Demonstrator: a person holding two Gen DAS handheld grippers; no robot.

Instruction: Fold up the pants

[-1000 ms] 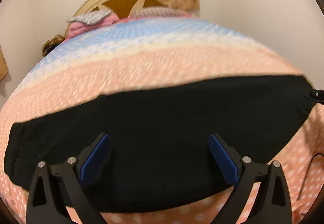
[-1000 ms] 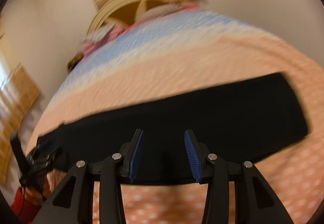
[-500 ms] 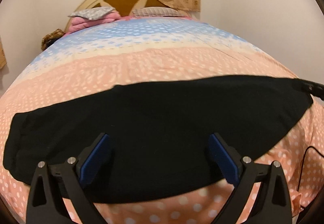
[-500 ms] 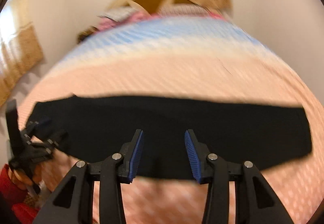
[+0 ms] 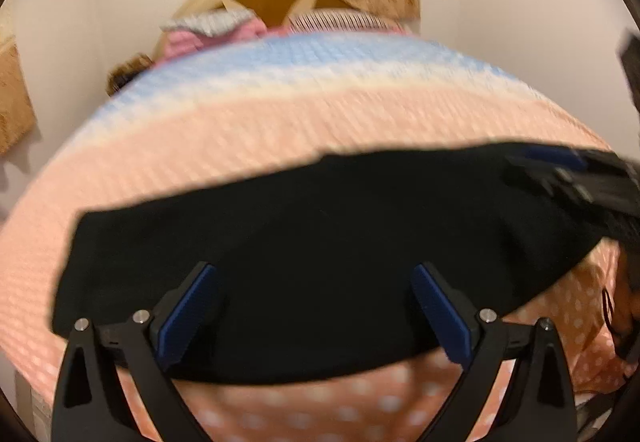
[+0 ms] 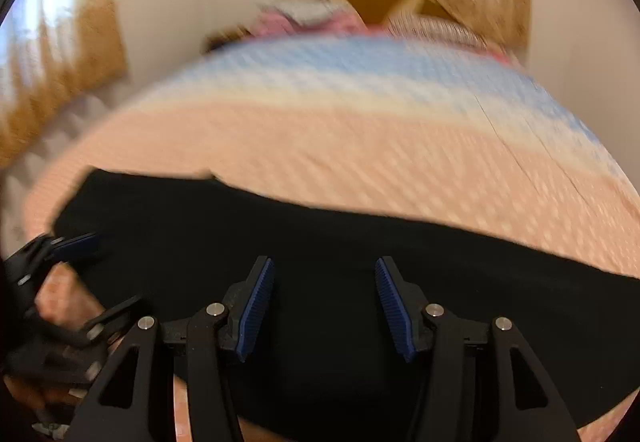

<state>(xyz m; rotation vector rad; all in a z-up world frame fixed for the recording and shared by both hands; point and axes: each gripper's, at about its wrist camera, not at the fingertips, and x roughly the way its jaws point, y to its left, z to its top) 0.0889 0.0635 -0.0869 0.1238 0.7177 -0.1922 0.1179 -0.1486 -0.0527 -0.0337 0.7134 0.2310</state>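
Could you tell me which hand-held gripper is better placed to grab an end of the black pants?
Probably the left hand-held gripper: its jaws stand wide, and the right view shows it at the end of the black pants. The right hand-held gripper, jaws opening, has no end in its view.

left gripper (image 5: 312,306) jaws wide apart, nothing between pads, pitched down, right gripper (image 6: 325,308) jaws opening, nothing clamped, pitched down

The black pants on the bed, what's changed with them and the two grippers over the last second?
The right gripper swung across above the black pants, rolling level, and its jaws are opening with nothing pinched between them. The left gripper drifted sideways, still wide open. The pants stayed flat on the bedspread, ungripped.
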